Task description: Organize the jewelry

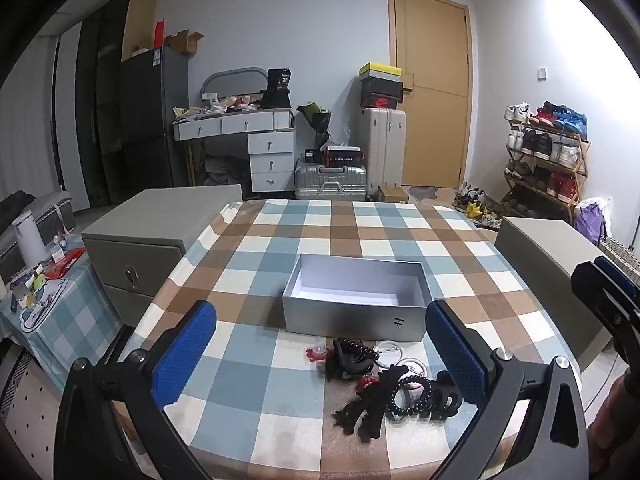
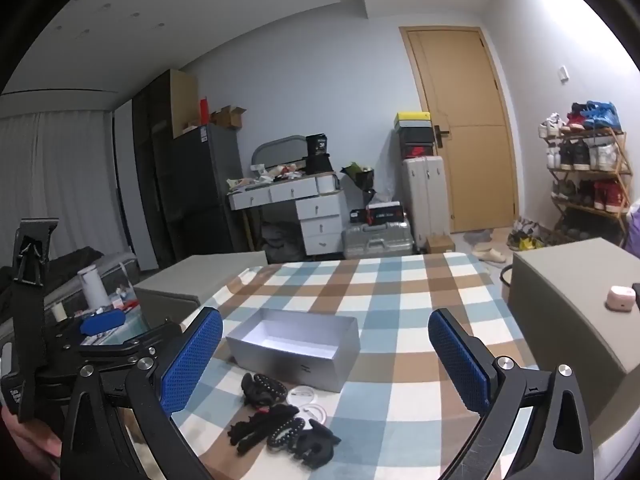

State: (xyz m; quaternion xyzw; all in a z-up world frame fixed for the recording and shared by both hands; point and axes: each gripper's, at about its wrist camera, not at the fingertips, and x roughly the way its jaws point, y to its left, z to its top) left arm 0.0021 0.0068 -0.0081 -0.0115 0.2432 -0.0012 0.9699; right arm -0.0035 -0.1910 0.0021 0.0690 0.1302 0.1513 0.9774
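Covering the middle of the room: a table (image 1: 280, 396) under a blue, brown and cream checked cloth, with everything else placed relative to the open silver box (image 1: 352, 322) near its centre. Beyond the box, against the far wall: a wooden door (image 1: 434, 92), a white desk with drawers (image 1: 264, 148) and stacked suitcases (image 1: 382, 144). Off to the right of the box: a shoe rack (image 1: 548, 156) full of sneakers. Flanking the table, left and right of the box: two grey cabinets, the right one (image 2: 568, 304) carrying a small pink case (image 2: 621, 298). Just in front of the box, nearer the cameras: a loose heap of black hair clips and ties (image 1: 380, 392), a red flower piece (image 1: 317, 354) and round clear discs (image 1: 412, 366), none inside the box. Hovering above the near table edge: left tongs (image 1: 320, 360) spread wide, blue pads either side of the heap, gripping nothing. Likewise right tongs (image 2: 324, 356), spread wide and empty, right of the heap.
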